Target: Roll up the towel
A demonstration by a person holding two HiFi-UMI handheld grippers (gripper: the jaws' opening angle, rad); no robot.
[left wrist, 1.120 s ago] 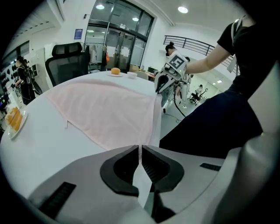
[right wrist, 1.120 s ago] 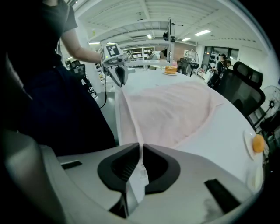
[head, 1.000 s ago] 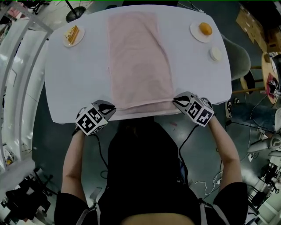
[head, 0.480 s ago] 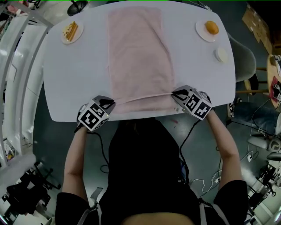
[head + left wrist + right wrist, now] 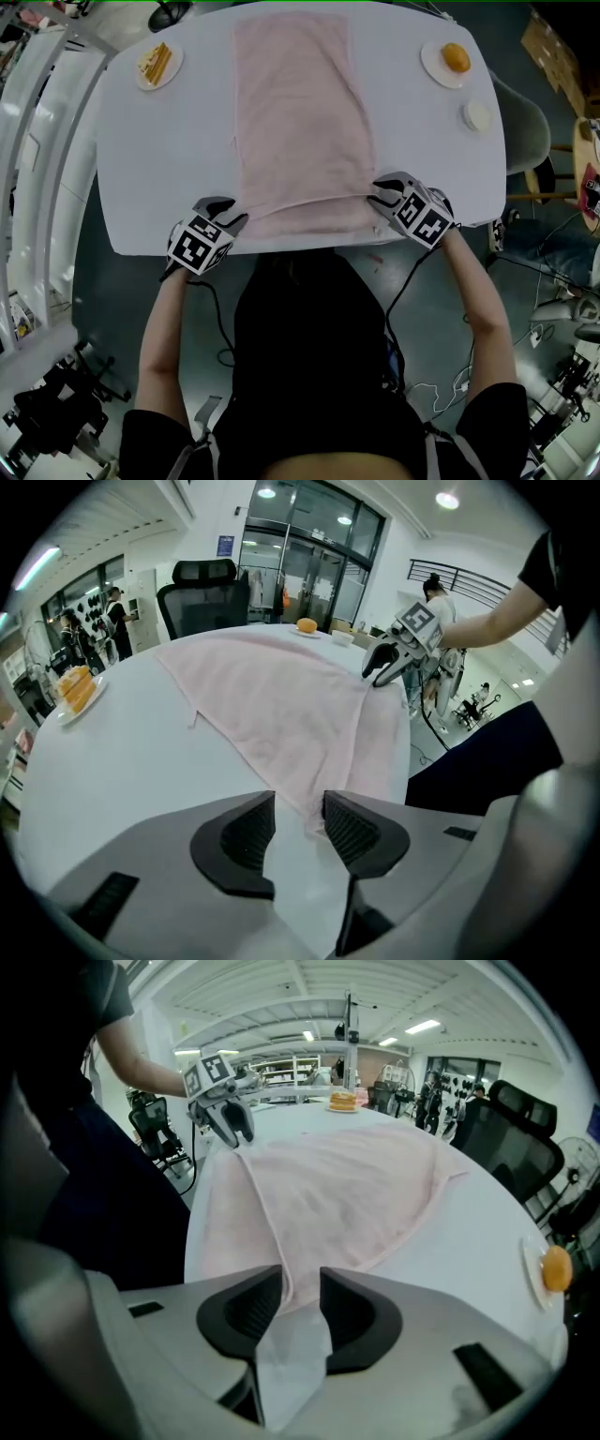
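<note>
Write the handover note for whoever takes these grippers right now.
Left gripper: open, jaws have just been opening; the towel's near-left corner lies at their tips, not pinched.
Right gripper: open, jaws have just been opening; near-right corner between them, not pinched.
Towel: pink, lying flat lengthwise on the white table.
Done: one narrow fold along the near edge.
Left: probably regrip that fold and roll it to the far end.

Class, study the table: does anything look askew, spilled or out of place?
Only the towel: its near end is folded over, and the fold line runs slightly slanted, with the right side farther from the person. Nothing is spilled.
</note>
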